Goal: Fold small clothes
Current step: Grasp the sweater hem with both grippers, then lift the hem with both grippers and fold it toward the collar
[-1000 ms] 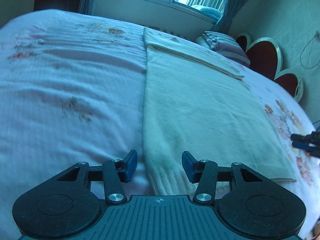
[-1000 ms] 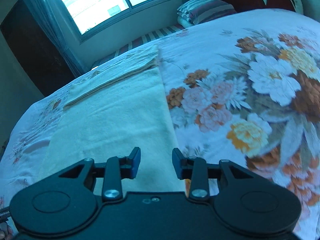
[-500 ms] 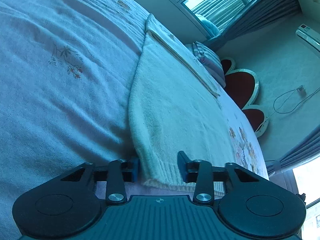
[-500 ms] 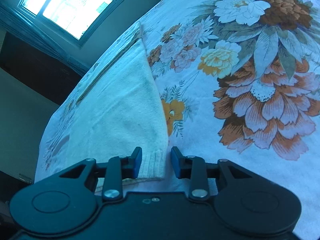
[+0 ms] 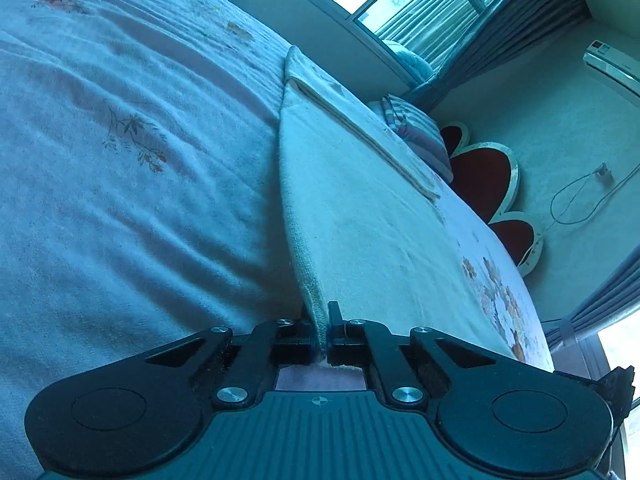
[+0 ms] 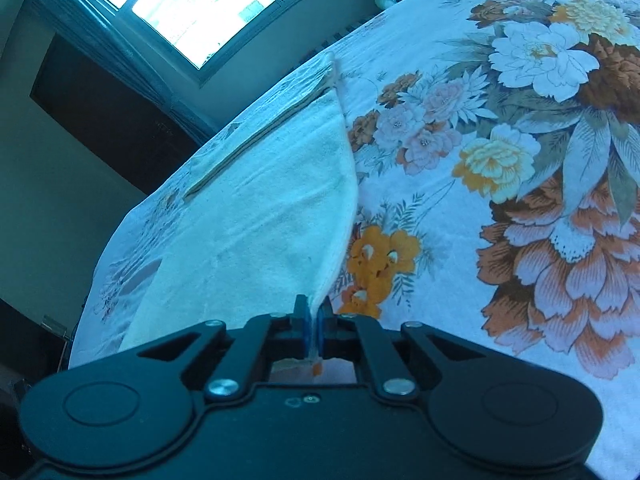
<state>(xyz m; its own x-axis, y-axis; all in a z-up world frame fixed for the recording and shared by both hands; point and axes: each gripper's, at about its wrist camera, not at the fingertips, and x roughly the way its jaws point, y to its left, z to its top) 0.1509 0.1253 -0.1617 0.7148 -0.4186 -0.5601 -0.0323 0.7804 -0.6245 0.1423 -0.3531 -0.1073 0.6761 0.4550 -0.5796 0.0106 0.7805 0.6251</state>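
Left gripper (image 5: 323, 334): black plastic linkage, ribbed housing, jaws pressed together on the near left corner of the cream garment (image 5: 360, 208). Fabric is soft, fuzzy knit with a ribbed hem band at the pinch; the corner is lifted, so the left edge rises off the bed as a curved ridge.

Right gripper (image 6: 313, 330): same black body, blue pads (image 6: 307, 330), jaws clamped on the near right corner of the cream garment (image 6: 256, 216). That edge also peels up in a smooth arc, with a shadow beneath it.

Between the corners the cloth sags into a shallow trough, then lies flat farther out on the bedspread (image 6: 520, 160). That cover is white with large orange, brown and yellow flowers on the right side; on the left it is paler, wrinkled, with faint sprigs (image 5: 132, 136).

Far end of the garment: a folded-over flap with a straight crease.

Beyond: striped pillow (image 5: 416, 128), scalloped red headboard (image 5: 484, 176), window (image 6: 188, 0) with curtains.
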